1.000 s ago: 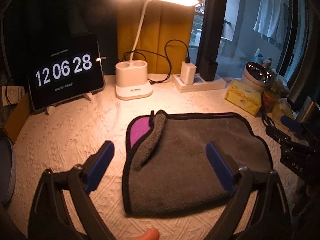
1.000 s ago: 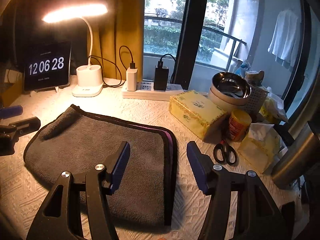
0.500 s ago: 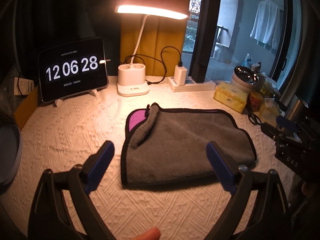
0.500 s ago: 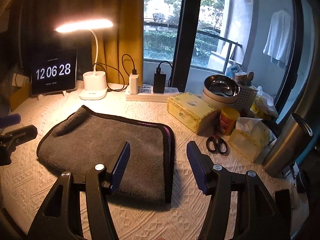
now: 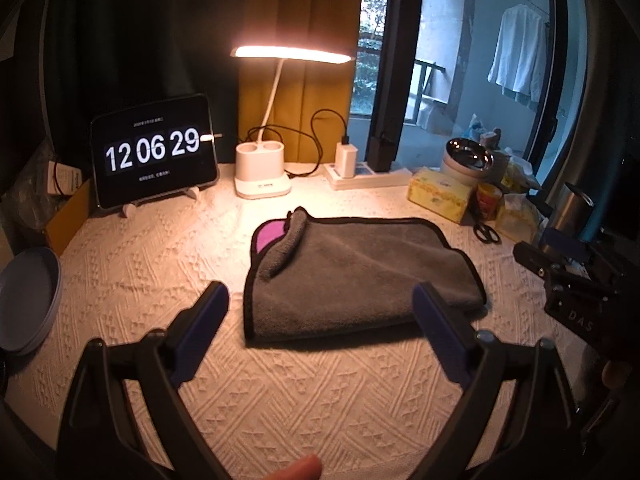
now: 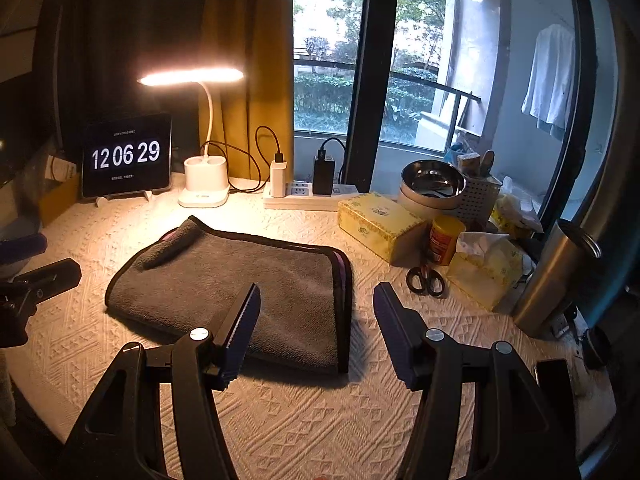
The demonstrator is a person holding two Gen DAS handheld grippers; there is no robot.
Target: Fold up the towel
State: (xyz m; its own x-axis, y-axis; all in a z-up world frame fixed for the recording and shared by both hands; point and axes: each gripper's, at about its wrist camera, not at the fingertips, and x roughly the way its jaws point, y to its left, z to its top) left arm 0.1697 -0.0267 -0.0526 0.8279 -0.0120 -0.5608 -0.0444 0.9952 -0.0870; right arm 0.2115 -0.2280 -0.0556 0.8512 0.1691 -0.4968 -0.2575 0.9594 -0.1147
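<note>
A grey towel (image 5: 352,276) with black trim lies folded on the white tablecloth (image 5: 280,392); a pink underside shows at its far left corner. It also shows in the right wrist view (image 6: 240,280). My left gripper (image 5: 320,320) is open and empty, held back from the towel's near edge. My right gripper (image 6: 316,316) is open and empty, above the towel's near right corner. The right gripper also shows in the left wrist view (image 5: 568,276), to the right of the towel.
At the back stand a clock tablet (image 5: 154,152), a lit desk lamp (image 5: 262,184) and a power strip (image 6: 308,196). On the right are a tissue box (image 6: 380,224), scissors (image 6: 426,280), a steel cup (image 6: 556,280) and bowls (image 6: 432,184). A grey plate (image 5: 28,296) sits left.
Both grippers have pulled back and up from the towel, so it looks smaller and farther. The towel lies still. The clock went from 28 to 29.
</note>
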